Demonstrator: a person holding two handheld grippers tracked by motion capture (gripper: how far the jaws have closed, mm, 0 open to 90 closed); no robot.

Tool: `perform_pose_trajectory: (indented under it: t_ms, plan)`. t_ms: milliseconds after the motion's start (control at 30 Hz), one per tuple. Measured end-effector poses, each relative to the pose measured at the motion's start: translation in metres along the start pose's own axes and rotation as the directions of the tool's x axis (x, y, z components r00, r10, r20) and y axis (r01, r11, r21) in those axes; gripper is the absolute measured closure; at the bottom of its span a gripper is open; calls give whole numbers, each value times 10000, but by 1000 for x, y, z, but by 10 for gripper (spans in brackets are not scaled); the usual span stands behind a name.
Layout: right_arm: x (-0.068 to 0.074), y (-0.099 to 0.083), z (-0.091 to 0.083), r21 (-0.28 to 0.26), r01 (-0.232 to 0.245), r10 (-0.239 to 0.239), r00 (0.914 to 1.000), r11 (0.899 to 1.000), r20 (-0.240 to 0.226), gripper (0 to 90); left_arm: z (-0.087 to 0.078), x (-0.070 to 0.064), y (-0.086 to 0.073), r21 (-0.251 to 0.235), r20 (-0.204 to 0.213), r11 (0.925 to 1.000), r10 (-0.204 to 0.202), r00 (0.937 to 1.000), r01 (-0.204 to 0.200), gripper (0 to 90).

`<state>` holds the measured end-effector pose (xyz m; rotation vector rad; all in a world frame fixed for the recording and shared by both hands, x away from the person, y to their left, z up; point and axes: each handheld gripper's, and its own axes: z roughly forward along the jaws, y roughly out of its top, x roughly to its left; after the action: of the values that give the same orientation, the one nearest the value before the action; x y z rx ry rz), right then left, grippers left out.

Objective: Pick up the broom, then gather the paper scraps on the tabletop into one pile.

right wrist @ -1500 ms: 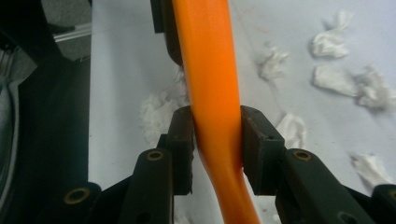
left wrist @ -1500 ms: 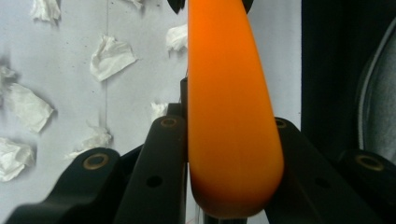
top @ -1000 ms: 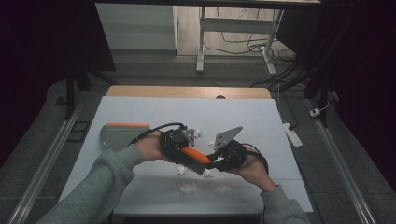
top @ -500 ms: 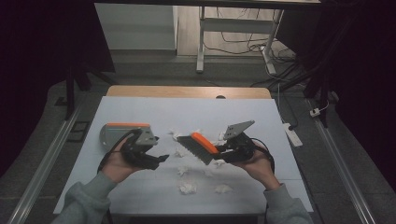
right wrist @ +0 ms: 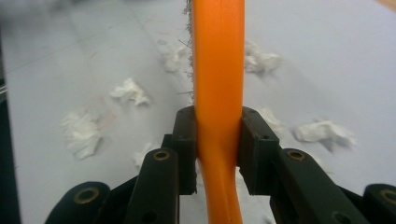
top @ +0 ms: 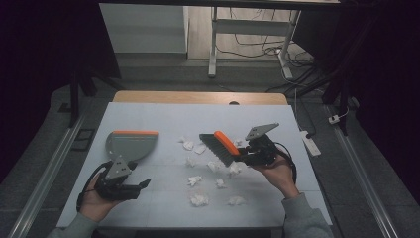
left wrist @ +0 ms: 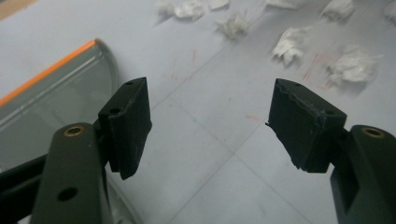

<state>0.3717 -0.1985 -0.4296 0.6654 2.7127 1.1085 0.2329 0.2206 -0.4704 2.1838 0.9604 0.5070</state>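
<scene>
A hand brush [top: 220,147] with an orange handle [right wrist: 218,79] and dark bristles hangs above the white table, gripped by my right gripper [top: 243,151], whose jaws are shut on the handle [right wrist: 218,140]. Several crumpled white paper scraps [top: 198,199] lie under and around it [right wrist: 81,133]. A grey dustpan [top: 130,144] with an orange edge [left wrist: 46,70] lies at the left. My left gripper [top: 141,184] is near the front left, just in front of the dustpan, open with nothing between its fingers [left wrist: 212,126].
The white table top [top: 163,119] ends in a wooden strip at the far edge. A white power strip [top: 310,143] lies off the table's right side. Metal rails run along both sides on the floor. More scraps [left wrist: 289,44] lie ahead of the left gripper.
My left gripper let go of the brush and moved left and nearer, past the dustpan, and now stands open. The right gripper has kept the brush and lifted it slightly rightward.
</scene>
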Motion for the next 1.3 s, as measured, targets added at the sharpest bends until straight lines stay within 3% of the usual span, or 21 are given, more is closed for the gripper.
perform_pose_trajectory:
  t_ms: [333,633,733,833,900,1000,1100,1233,1300]
  plan:
    - [-11,-5,-14,-481,-528,568,9947,9974,857,703,9,4,-4,0,-47,9994,-344,9994,344,297]
    - [-31,-3,-29,-540,-921,997,9819,9943,1611,702,7,10,-7,-150,200,9964,-826,9964,829,276]
    - [-46,5,-30,-57,-1100,1090,9750,9939,1938,702,9,9,-8,23,263,9975,-701,9972,701,273]
    - [-63,15,-24,941,-1214,940,9625,9881,2546,702,11,8,-10,79,259,9977,-673,9974,671,269]
    - [-76,19,-17,1541,-1402,934,9563,9781,2770,702,11,8,-11,52,291,9975,-701,9971,700,270]
    - [-93,20,-5,2435,-1790,973,9446,9533,3135,703,11,9,-13,3,361,9969,-792,9962,793,272]
    - [-101,18,9,3385,-2075,855,9359,9178,3418,702,12,9,-14,14,440,9970,-770,9961,770,273]
    - [-100,19,23,4196,-2020,507,9375,8849,3444,703,13,9,-15,5,542,9975,-707,9960,708,274]
    - [-98,23,28,4362,-1862,347,9425,8804,3324,703,14,9,-14,33,575,9977,-680,9960,679,275]
